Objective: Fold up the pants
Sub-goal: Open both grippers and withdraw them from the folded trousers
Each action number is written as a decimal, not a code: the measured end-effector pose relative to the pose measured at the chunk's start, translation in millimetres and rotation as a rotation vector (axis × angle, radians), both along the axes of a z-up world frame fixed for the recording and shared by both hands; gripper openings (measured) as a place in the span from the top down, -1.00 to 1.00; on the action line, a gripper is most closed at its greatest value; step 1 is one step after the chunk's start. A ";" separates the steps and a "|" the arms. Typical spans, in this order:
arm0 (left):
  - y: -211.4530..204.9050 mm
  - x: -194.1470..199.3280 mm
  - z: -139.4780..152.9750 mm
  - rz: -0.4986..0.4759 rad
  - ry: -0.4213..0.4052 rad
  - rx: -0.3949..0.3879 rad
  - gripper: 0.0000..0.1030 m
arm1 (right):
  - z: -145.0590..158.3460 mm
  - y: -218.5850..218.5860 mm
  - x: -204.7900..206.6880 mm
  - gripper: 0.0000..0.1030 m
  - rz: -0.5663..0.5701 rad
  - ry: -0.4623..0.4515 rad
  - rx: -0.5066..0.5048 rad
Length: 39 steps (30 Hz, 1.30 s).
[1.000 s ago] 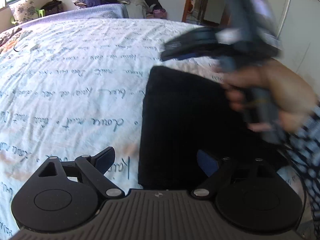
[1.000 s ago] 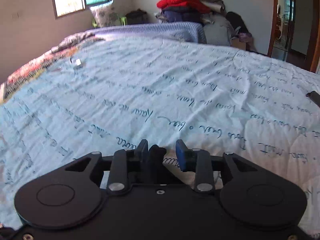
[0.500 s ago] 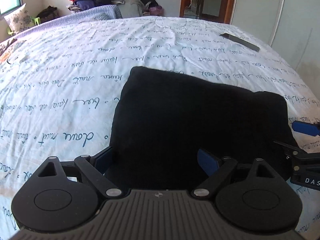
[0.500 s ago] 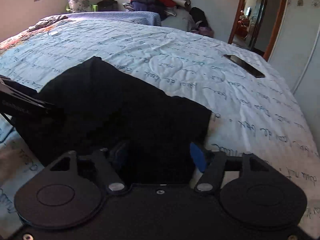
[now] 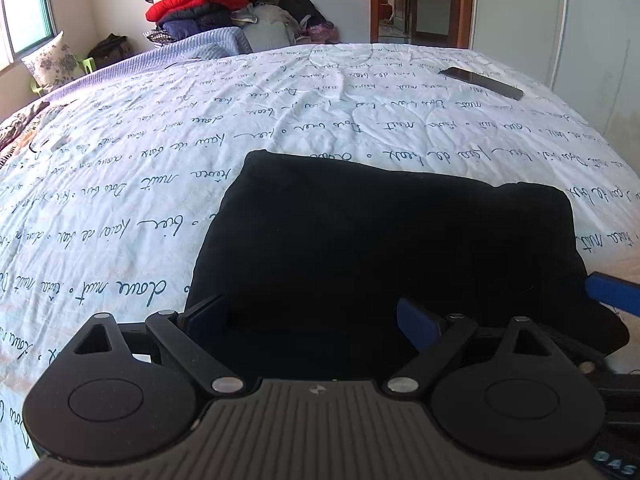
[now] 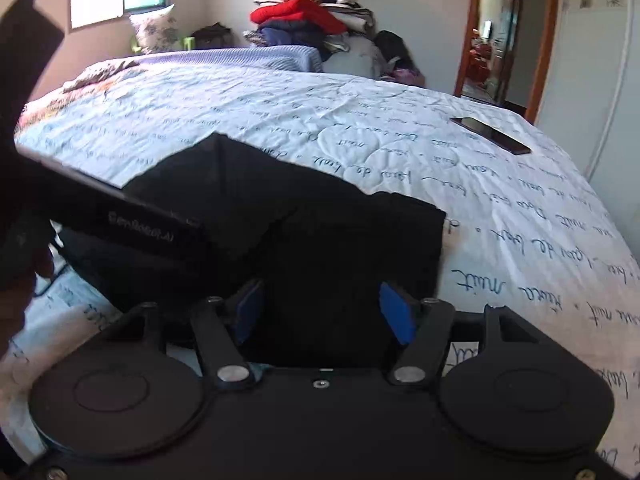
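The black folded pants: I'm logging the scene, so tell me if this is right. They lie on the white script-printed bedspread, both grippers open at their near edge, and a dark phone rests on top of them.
Not quite. The dark phone lies on the white script-printed bedspread, well beyond the black folded pants, as the left wrist view shows. The left gripper and right gripper are open at their near edge.

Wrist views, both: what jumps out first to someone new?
The black pants, folded into a compact block on the near part of the script-printed bedspread, with the left gripper and right gripper open over their near edge. Next, the dark phone lying far right, and the red jacket topping the clothes pile beyond the bed.
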<state>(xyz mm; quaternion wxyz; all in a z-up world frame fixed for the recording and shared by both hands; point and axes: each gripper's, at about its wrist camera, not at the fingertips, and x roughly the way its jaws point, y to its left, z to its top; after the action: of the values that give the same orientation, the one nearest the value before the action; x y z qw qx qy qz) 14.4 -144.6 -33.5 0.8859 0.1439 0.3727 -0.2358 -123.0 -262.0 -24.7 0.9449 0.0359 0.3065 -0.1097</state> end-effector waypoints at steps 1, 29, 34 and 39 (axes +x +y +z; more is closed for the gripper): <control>0.4 -0.1 -0.1 0.004 0.001 -0.003 -0.83 | 2.6 2.1 -2.4 -0.26 0.009 -0.013 0.005; 48.1 -58.9 17.9 0.050 0.018 -0.035 -0.84 | 8.0 64.9 -62.7 -0.71 -0.077 -0.003 0.082; 62.2 -67.0 22.8 0.066 0.011 -0.037 -0.84 | 9.6 70.6 -69.4 -0.71 -0.062 -0.011 0.073; 69.6 -70.4 26.8 0.072 0.011 -0.052 -0.84 | 9.6 76.3 -74.2 -0.71 -0.046 -0.008 0.072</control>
<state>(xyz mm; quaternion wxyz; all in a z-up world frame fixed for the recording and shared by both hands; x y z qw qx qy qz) -56.0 -75.0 -6.7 0.8952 0.1060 0.3760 -0.2143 -197.1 -185.7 -15.1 0.9414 0.0773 0.3054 -0.1203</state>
